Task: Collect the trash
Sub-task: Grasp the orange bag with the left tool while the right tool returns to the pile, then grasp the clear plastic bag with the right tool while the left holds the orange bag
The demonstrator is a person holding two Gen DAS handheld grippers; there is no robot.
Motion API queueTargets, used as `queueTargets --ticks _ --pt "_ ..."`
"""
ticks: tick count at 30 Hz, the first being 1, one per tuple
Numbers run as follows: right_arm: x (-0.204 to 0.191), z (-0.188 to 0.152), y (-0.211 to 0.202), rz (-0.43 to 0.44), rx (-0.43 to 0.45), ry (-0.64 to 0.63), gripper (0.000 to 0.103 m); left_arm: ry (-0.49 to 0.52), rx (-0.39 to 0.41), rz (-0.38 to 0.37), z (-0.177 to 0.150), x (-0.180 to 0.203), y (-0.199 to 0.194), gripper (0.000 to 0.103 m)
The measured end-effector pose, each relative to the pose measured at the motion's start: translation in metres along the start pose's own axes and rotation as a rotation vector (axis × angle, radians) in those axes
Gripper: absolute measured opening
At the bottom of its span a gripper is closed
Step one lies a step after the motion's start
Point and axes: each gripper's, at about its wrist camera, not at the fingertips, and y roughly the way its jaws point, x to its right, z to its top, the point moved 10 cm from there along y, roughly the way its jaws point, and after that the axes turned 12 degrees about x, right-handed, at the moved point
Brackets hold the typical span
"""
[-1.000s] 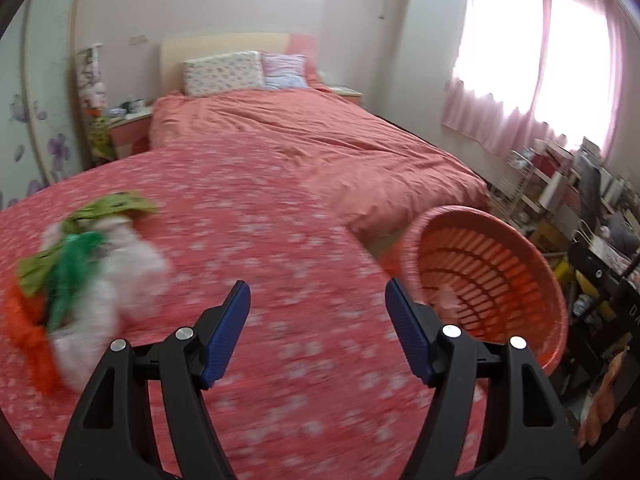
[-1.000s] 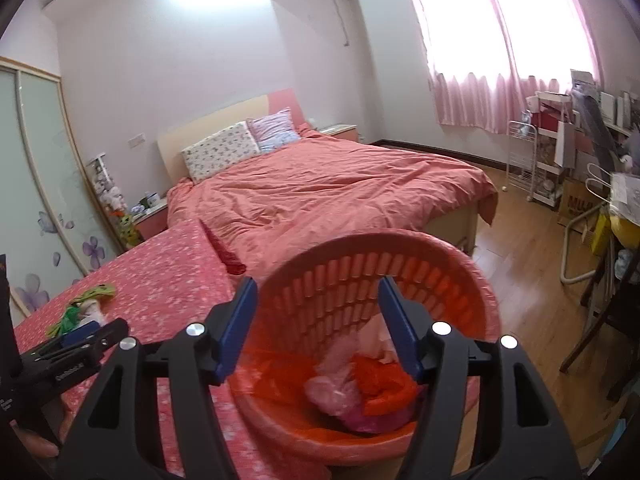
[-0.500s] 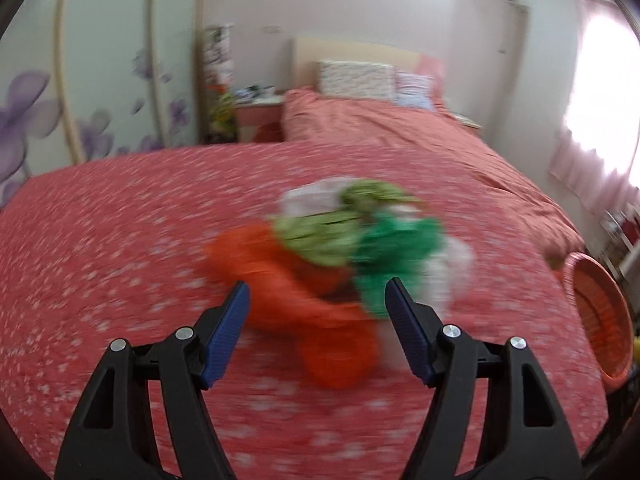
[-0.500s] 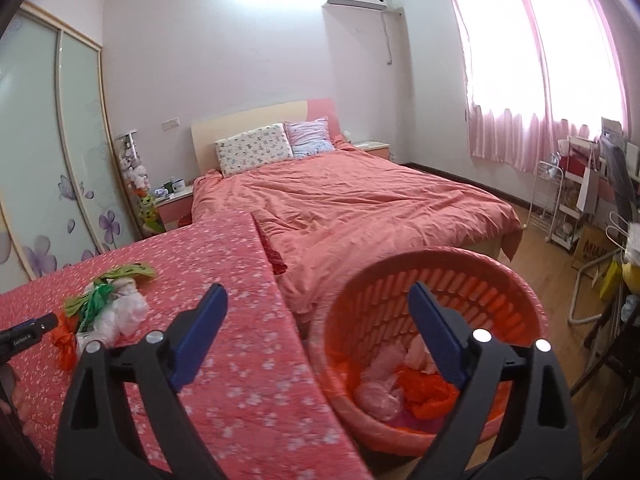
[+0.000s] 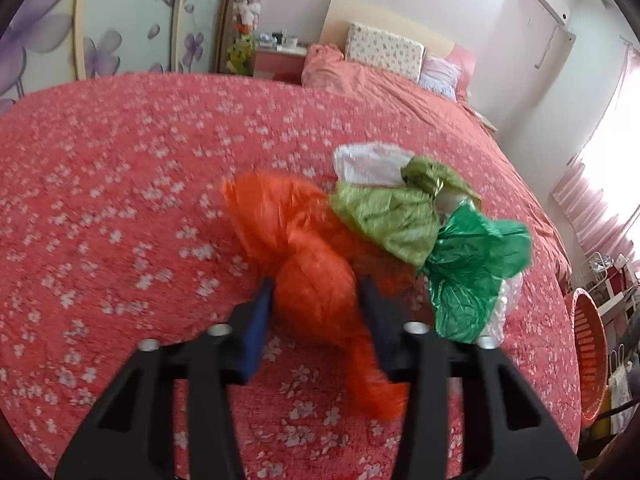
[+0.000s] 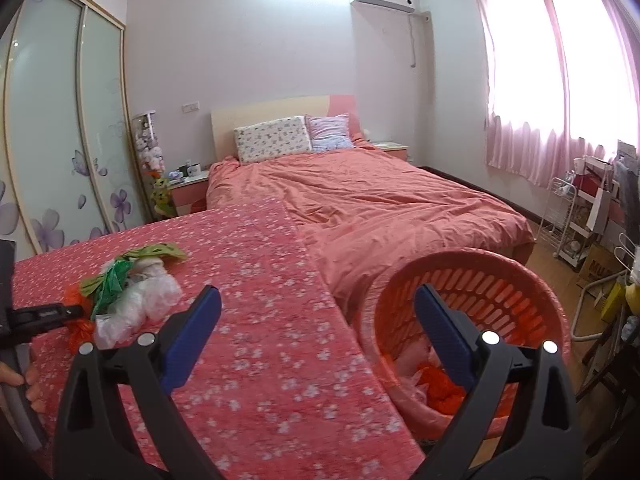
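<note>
Partway: my left gripper (image 5: 316, 312) pinches the orange bag (image 5: 304, 256) on the table (image 5: 100, 208); green bags (image 5: 472, 268) remain; right gripper (image 6: 318, 334) gapes empty by part-filled basket (image 6: 480, 276).

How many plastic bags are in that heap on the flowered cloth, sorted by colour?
Orange bag: 1, between the fingers of the left tool
Olive-green bag: 1
Bright green bag: 1
White or clear bags: at least 1; their edges blur together
Total: at least 4
</note>
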Motion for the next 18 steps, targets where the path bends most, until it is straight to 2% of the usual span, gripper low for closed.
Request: queueTargets --ticks 3,6,13,18 --pt "-0.016 0.0 0.0 0.029 -0.009 -0.003 0.095 0.01 0.014 -0.007 -0.002 -0.002 -0.004 0.034" --pt "-0.035 0.001 0.0 0.062 -0.012 -0.015 0.095 0.03 0.04 0.002 0.0 -0.009 -0.016 0.033" --pt "-0.087 0.0 0.004 0.151 -0.031 -0.025 0.095 0.087 0.135 0.091 0.021 -0.053 -0.048 0.033" --pt "-0.126 -0.011 0.015 0.21 -0.07 -0.019 0.095 0.086 0.183 0.14 0.033 -0.082 -0.066 0.033"
